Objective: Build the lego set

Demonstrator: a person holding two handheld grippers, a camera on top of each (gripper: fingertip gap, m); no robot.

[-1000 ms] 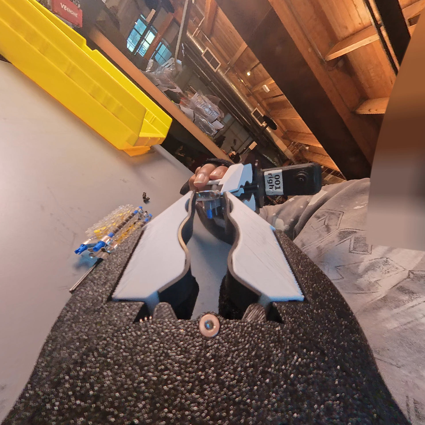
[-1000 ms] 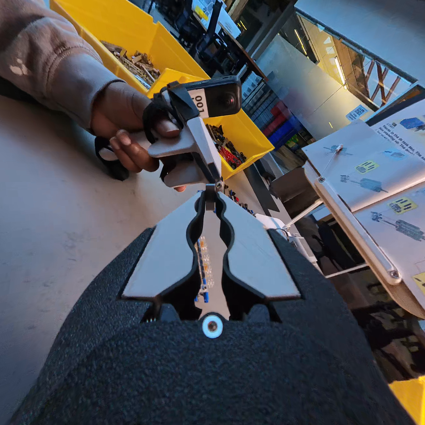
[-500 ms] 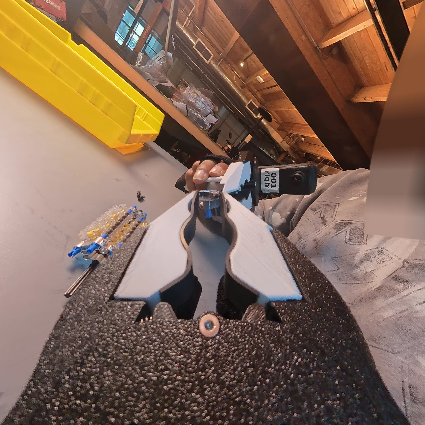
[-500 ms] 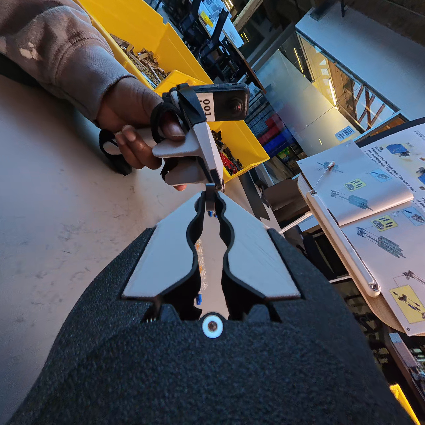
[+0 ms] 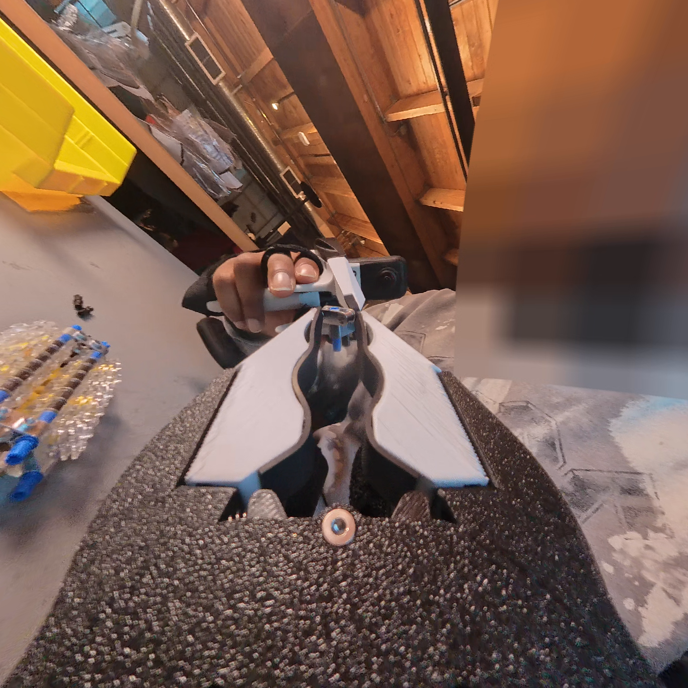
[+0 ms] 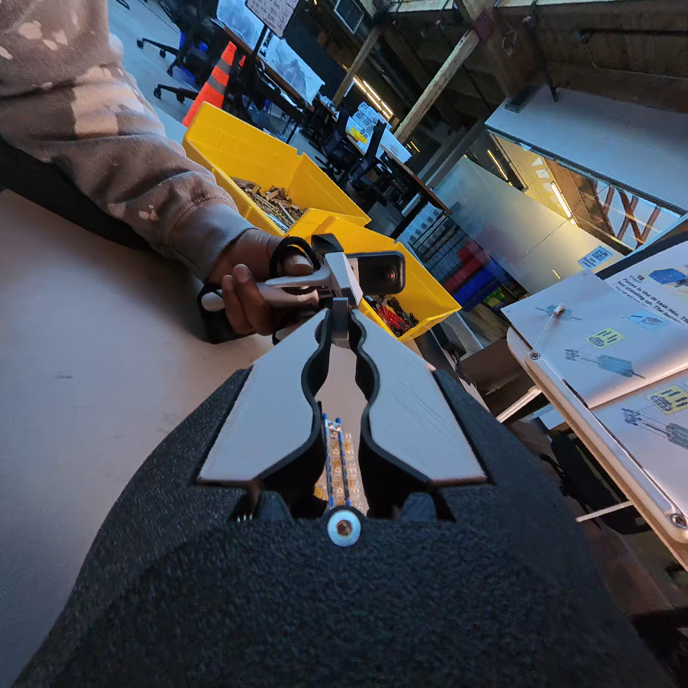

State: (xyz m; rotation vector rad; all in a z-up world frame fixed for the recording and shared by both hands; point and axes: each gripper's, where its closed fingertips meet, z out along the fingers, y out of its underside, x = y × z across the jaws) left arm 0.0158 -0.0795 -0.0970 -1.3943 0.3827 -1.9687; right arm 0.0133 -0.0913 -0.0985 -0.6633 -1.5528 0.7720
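Left gripper [image 5: 337,316]: pinching small grey connector [image 5: 335,312] with blue pin [image 5: 336,345]. Right gripper [image 6: 339,321]: clamped on same piece, opposite. Risk: slipping loose, dropping beside clear beam assembly [image 5: 52,387] on table [image 5: 141,335].

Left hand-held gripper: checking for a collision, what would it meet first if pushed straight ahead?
Probably the right hand-held gripper, directly beyond the small grey part pinched at its tips; depth is unclear.
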